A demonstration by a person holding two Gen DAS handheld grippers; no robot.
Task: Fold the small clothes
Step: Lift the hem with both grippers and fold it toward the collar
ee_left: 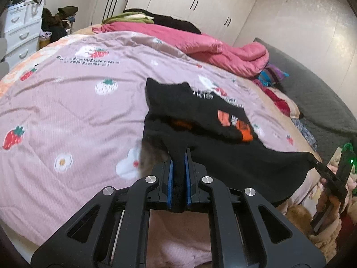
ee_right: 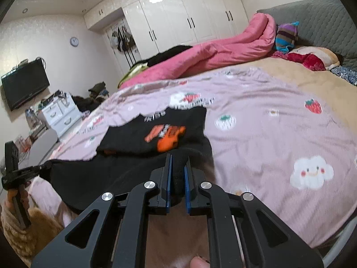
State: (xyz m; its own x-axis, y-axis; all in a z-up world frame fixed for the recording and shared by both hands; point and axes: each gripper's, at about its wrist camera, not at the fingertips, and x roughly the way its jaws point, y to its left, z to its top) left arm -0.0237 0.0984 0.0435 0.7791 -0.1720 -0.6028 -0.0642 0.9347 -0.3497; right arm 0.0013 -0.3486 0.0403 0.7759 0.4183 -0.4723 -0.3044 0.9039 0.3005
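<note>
Small black garment held by its near edge above a bed covered with a pink strawberry-print quilt. The left gripper has its blue-padded jaws closed tight on a bunched corner of the black cloth, which runs down between the pads; the right gripper is likewise clamped on the opposite near corner, a thick fold of fabric filling the narrow gap between its pads. Between the two corners the hem hangs stretched as a dark band, lifted clear of the quilt, while the far part of the garment lies on the quilt, partly doubled over itself. The fabric is plain black with an orange and white printed motif near the middle and a line of small white lettering beyond it; the lettering is too blurred to read. A rolled bright pink duvet lies along the far side of the bed, well apart from the garment. White wardrobe doors stand behind.
</note>
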